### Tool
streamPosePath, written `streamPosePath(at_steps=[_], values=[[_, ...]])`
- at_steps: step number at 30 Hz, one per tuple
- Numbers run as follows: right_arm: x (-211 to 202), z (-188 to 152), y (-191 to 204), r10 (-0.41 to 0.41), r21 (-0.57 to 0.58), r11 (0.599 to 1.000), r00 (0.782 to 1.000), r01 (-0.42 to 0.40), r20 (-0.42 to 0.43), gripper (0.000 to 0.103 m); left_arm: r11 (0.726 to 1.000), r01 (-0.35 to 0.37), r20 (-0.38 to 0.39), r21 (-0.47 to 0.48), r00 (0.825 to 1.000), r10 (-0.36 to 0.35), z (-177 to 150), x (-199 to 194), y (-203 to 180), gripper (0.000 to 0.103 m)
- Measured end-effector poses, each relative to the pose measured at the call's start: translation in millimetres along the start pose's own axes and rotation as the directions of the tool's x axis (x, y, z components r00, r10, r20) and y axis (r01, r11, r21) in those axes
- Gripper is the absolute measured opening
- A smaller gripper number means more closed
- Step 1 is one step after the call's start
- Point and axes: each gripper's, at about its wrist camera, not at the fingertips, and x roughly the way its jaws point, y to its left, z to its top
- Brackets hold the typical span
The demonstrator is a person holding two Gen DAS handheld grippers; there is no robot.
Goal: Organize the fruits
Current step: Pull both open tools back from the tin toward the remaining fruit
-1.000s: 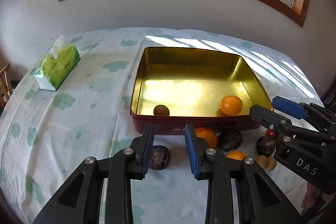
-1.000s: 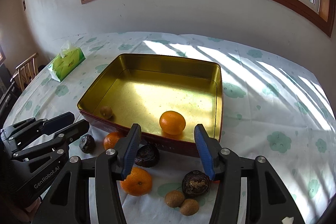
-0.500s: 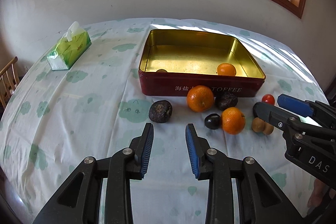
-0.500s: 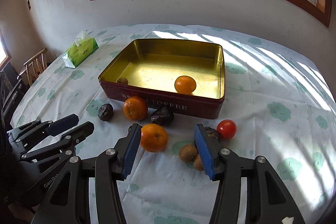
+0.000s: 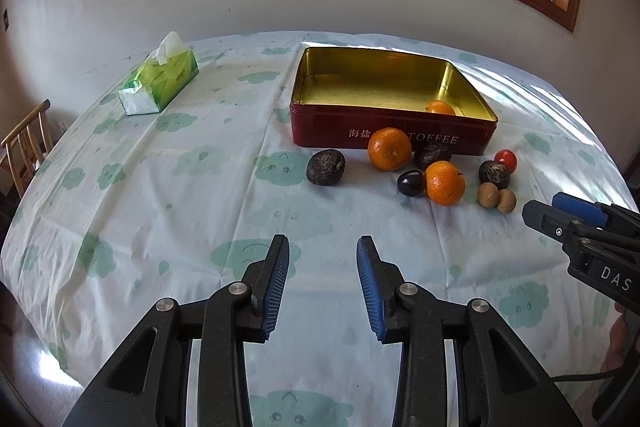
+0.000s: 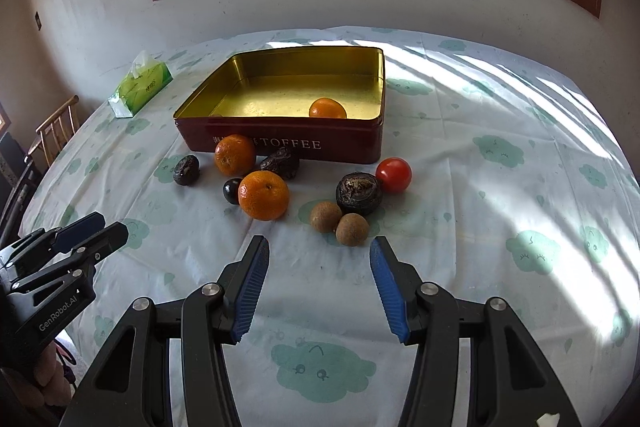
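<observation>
The fruits lie on the table, in a loose group just beside the near wall of the red tin, and one orange is already inside the tin, near its near wall toward the right corner. Outside the tin there are two more oranges, a red tomato, two small brown round fruits touching each other, a small black fruit against the nearer orange, and three dark wrinkled fruits.

The right wrist view shows most of the golden floor of the tin. At its near left corner a small dark bump shows over the rim – I cannot tell what it is. In the left wrist view the near wall hides almost all of the floor, and only the top of the orange is seen above the rim. The word TOFFEE on the wall is read in both views; an orange covers the signs before it in the right wrist view.

The left gripper hangs over bare tablecloth, well apart from the fruits; its jaws are opening and nothing is between them. The right gripper has its jaws spread with nothing between them, and the two brown fruits lie just beyond its tips.

A green tissue box stands near the far left edge of the table, and a wooden chair is beside that edge.
</observation>
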Motion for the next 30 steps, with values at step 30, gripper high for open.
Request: streamPosePath(at_steps=[30], values=[[-29,-47,-13,-0.004,0.059,0.998,1.0,0.003,0.023,0.05,1.0,-0.008,-0.003,-0.007,1.0,0.008,-37,-20,-3,0.039]])
